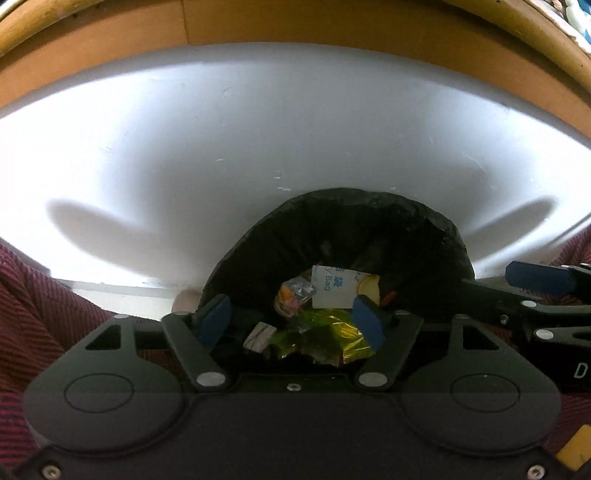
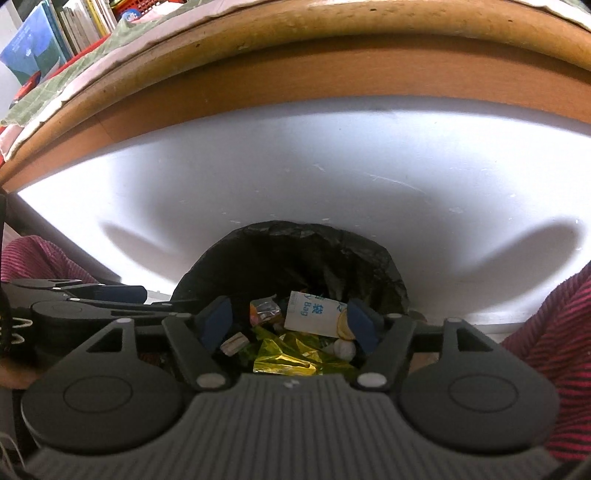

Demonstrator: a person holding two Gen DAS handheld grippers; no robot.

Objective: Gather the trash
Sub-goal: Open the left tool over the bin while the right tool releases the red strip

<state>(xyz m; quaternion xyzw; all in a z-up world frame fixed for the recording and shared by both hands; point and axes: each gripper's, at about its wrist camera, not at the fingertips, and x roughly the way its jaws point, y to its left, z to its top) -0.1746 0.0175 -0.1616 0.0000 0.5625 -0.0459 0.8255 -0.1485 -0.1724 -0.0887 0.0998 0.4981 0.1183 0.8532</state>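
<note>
Bin with black liner (image 1: 343, 229) (image 2: 295, 251): open-topped, against the white wall. Contents: white printed packet (image 1: 332, 291) (image 2: 314, 314), crumpled yellow foil wrapper (image 1: 325, 336) (image 2: 291, 354), smaller wrappers (image 1: 295, 291) (image 2: 264, 308).

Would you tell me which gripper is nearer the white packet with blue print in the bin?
Hard to separate. Left gripper and right gripper both hang open above the bin, side by side, over the white packet.

This looks like a lived-in room of a home, perhaps a study or bedroom corner. A wooden table edge (image 2: 295, 70) runs above a white panel (image 2: 295, 166), with a green cloth (image 2: 74, 74) on top and books (image 2: 74, 29) stacked behind it. Below stands a small bin with a black liner (image 2: 295, 251) holding snack wrappers (image 2: 291, 354), beside red striped fabric (image 2: 554, 332).
</note>
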